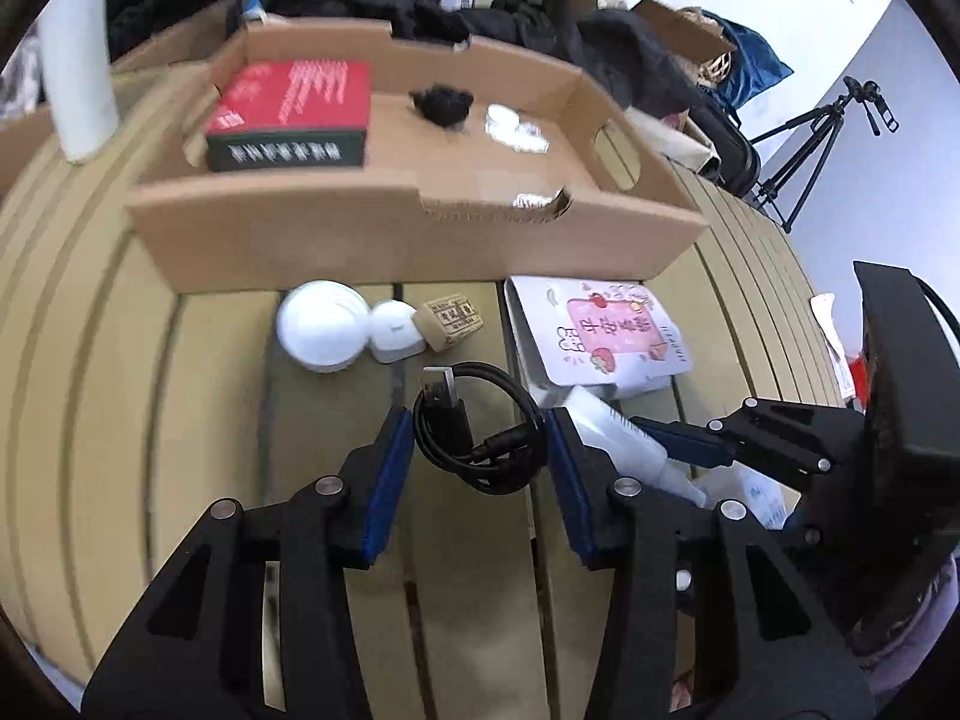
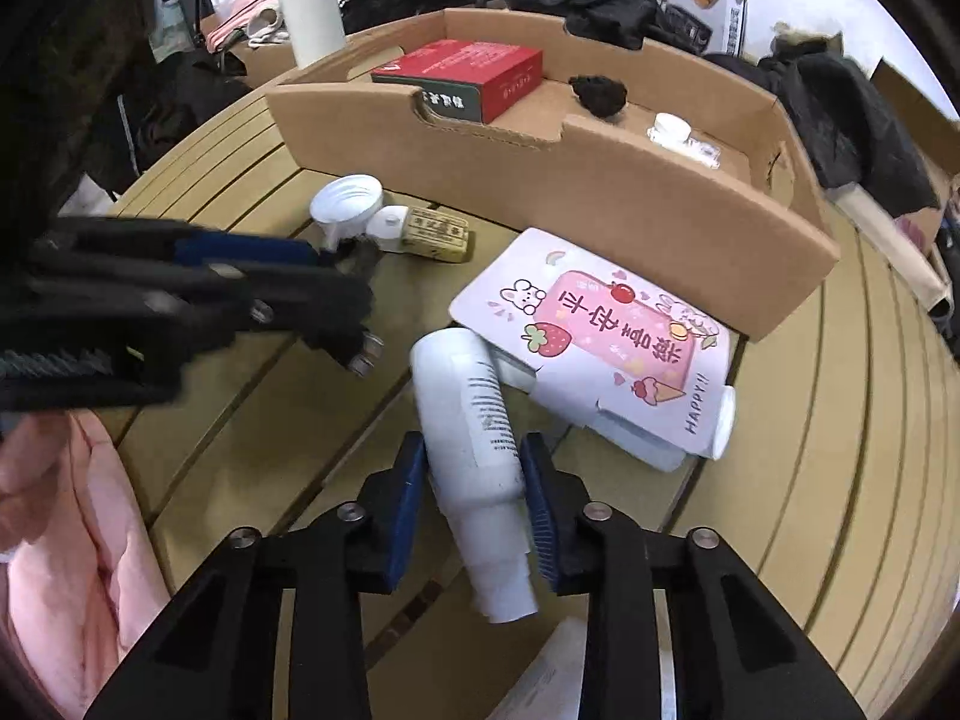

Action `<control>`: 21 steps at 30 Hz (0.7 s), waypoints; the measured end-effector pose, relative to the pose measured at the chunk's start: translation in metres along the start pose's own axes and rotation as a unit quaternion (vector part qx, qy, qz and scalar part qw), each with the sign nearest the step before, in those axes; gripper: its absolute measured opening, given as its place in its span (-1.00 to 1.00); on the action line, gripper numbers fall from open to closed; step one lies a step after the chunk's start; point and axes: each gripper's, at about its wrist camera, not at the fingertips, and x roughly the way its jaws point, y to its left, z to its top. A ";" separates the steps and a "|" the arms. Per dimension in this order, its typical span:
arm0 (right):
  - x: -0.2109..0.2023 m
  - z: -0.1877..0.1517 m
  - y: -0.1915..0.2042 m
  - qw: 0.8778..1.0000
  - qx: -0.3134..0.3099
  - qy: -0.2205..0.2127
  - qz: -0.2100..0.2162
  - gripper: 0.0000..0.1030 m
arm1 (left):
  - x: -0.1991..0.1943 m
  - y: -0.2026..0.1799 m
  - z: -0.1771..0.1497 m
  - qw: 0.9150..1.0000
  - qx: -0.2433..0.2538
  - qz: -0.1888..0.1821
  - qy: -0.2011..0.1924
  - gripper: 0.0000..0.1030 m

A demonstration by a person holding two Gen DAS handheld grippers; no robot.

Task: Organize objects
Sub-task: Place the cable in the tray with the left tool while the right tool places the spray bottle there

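Note:
A coiled black USB cable (image 1: pixel 474 438) lies on the slatted table between the blue pads of my left gripper (image 1: pixel 480 444), and both pads touch its sides. My right gripper (image 2: pixel 474 468) is shut on a white bottle (image 2: pixel 468 414) that lies on its side, neck toward the camera. The left wrist view shows the right gripper (image 1: pixel 678 444) on that bottle (image 1: pixel 606 432). In the right wrist view my left gripper (image 2: pixel 336 264) reaches in from the left. An open cardboard tray (image 1: pixel 420 240) behind them holds a red box (image 1: pixel 288 102), a black clump (image 1: pixel 441 105) and small clear items (image 1: pixel 516 129).
A white round lid (image 1: pixel 321 324), a small white cap (image 1: pixel 396 330) and a tan little box (image 1: pixel 450 324) lie before the tray. A pink illustrated card (image 2: pixel 606 342) covers another white bottle (image 2: pixel 672 450). A tall white cylinder (image 2: pixel 306 0), dark clothes and a tripod (image 1: pixel 810 144) stand behind. A pink sleeve (image 2: pixel 60 510) is lower left.

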 end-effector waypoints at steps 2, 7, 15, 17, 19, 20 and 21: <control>-0.014 -0.003 0.003 1.000 0.001 -0.011 -0.003 -0.41 | -0.022 -0.004 -0.004 1.000 0.005 0.004 -0.016 -0.20; -0.059 -0.004 0.005 0.998 0.012 -0.053 -0.021 -0.41 | -0.080 -0.015 -0.014 0.998 0.016 0.018 -0.062 -0.20; -0.136 -0.008 0.032 0.991 -0.005 -0.122 -0.057 -0.41 | -0.159 -0.032 -0.030 0.991 0.034 0.022 -0.124 -0.20; -0.153 -0.010 0.038 0.989 -0.008 -0.136 -0.063 -0.41 | -0.176 -0.037 -0.034 0.990 0.038 0.026 -0.137 -0.20; -0.170 -0.013 0.044 0.986 -0.014 -0.149 -0.067 -0.41 | -0.187 -0.041 -0.036 0.988 0.042 0.028 -0.143 -0.20; -0.179 -0.015 0.046 0.985 -0.018 -0.156 -0.070 -0.41 | -0.191 -0.043 -0.036 0.988 0.044 0.030 -0.144 -0.20; -0.185 -0.016 0.049 0.984 -0.021 -0.160 -0.072 -0.41 | -0.195 -0.045 -0.036 0.988 0.047 0.032 -0.145 -0.20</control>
